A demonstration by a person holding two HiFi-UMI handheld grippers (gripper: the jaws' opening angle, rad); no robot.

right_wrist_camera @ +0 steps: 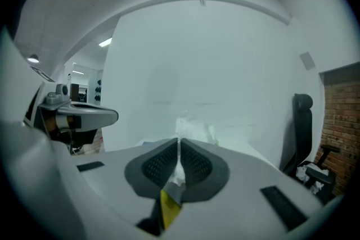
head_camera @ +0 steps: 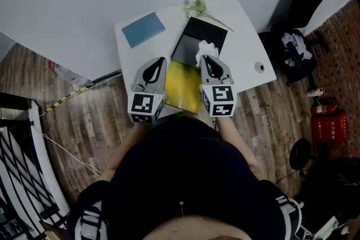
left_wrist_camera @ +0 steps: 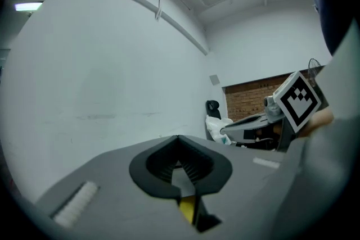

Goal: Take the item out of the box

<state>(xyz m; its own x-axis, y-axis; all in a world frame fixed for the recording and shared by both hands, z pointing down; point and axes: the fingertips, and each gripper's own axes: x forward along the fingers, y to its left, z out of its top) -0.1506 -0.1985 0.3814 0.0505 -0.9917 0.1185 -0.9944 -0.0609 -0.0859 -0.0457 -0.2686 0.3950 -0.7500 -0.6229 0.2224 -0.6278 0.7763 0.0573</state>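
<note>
The person is holding both grippers side by side above the near edge of the white bench [head_camera: 245, 42], with the yellow item [head_camera: 183, 87] stretching between them. The left gripper [head_camera: 158, 62] is pinching the item's left edge: in its own view the fingers [left_wrist_camera: 194, 168] are pressing together, with a thin grey-and-yellow strip of the item [left_wrist_camera: 188, 208] showing at their base. The right gripper [head_camera: 204, 59] is clamping the right edge in the same way, its fingers [right_wrist_camera: 194, 164] closing to a slit with the yellow item [right_wrist_camera: 168, 208] poking out beneath them (a scrap of white is also sitting in that slit).

The black box [head_camera: 197, 36] is lying open on the bench just beyond the item, and in the head view the item is overlapping the box's near end. Crumpled white paper [head_camera: 207, 49] is bunching at the box's near right corner, right at the tips of the right gripper. A blue notebook [head_camera: 144, 29] is lying to the left of the box, and a sprig of flowers [head_camera: 194, 5] is resting at its far end.
</note>
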